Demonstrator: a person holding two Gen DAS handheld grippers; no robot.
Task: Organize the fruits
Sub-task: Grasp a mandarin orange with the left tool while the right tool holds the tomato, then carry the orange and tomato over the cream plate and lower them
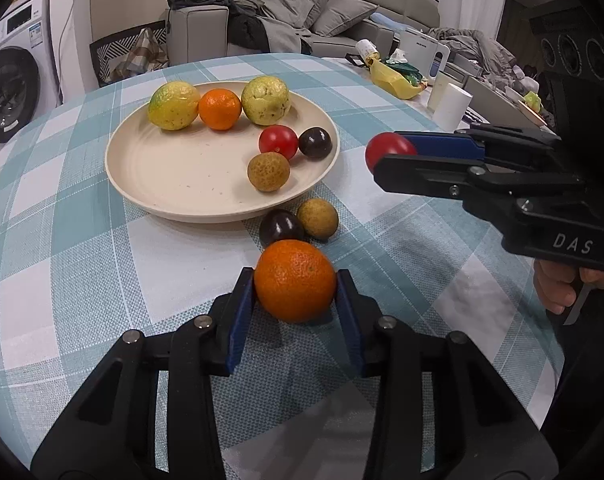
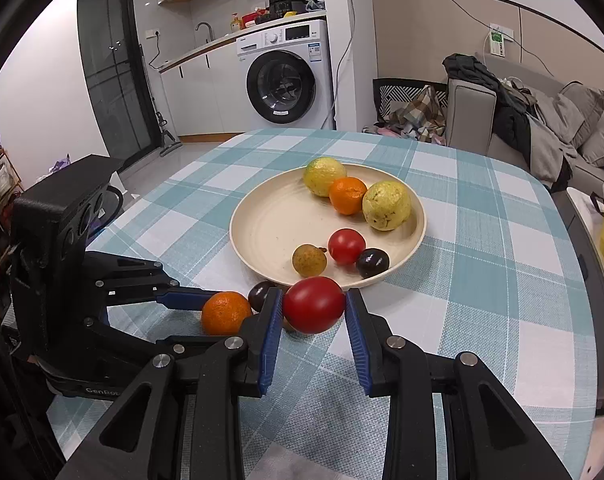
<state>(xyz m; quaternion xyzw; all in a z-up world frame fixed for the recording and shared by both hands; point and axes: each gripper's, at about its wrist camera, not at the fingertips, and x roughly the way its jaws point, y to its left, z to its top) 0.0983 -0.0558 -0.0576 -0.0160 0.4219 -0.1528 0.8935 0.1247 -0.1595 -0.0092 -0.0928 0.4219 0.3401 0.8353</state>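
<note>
The left tongs (image 1: 296,292) hold an orange (image 1: 295,280) just above the tabletop (image 1: 82,240), near the plate (image 1: 162,184). The right tongs (image 2: 313,306) hold a red tomato (image 2: 313,305) beside the plate's near rim. Best to carry each over the rim level and steady, set it on bare plate away from the fruit already there, and loosen the grip only once it rests, so nothing rolls. The tomato is slightly oval, its long axis running across between the pads; the orange is nearly round, so no clear heading shows.
</note>
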